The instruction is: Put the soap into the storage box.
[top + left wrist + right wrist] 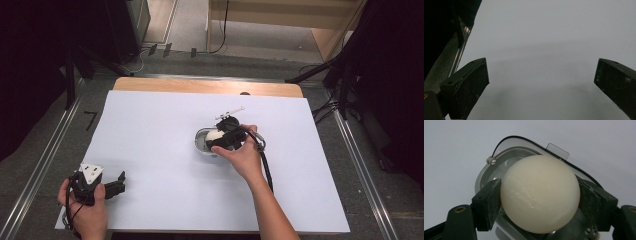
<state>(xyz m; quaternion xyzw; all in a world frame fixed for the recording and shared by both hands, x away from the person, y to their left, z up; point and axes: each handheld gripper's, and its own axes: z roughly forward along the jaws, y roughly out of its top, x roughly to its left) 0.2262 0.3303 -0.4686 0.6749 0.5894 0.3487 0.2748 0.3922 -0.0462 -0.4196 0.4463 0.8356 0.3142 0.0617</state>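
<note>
- High view: right gripper (pixel 220 137) near frame centre, right hand (pixel 243 156) just below it, jaws over a clear container (pixel 201 141) on the white sheet (pixel 150 150).
- Cream ball (pixel 215 135) visible at the gripper tips, over the container's right part.
- Right gripper view: right gripper (pixel 539 197) pinching the cream ball (pixel 540 193), one black pad against each side, ball in mid frame.
- Same view: clear container (pixel 484 173) behind and under the ball, rim running from upper left to right; small clear tab (pixel 558 150) at the rim, upper right of centre; small white knob (pixel 491 160) at the rim, upper left.
- Cannot tell whether ball rests on the container bottom or hangs above it.
- High view: left gripper (pixel 117 182) at lower left, held in left hand (pixel 87 210), grey three-cornered plate on top, well apart from the container.
- Left gripper view: left gripper (pixel 541 80) spread wide, nothing between the jaws, bare white sheet (pixel 544 37) beyond; metal rail (pixel 461 47) at left edge.
- High view: small white stick-like item (pixel 230 113) just above the right gripper, too small to identify.
</note>
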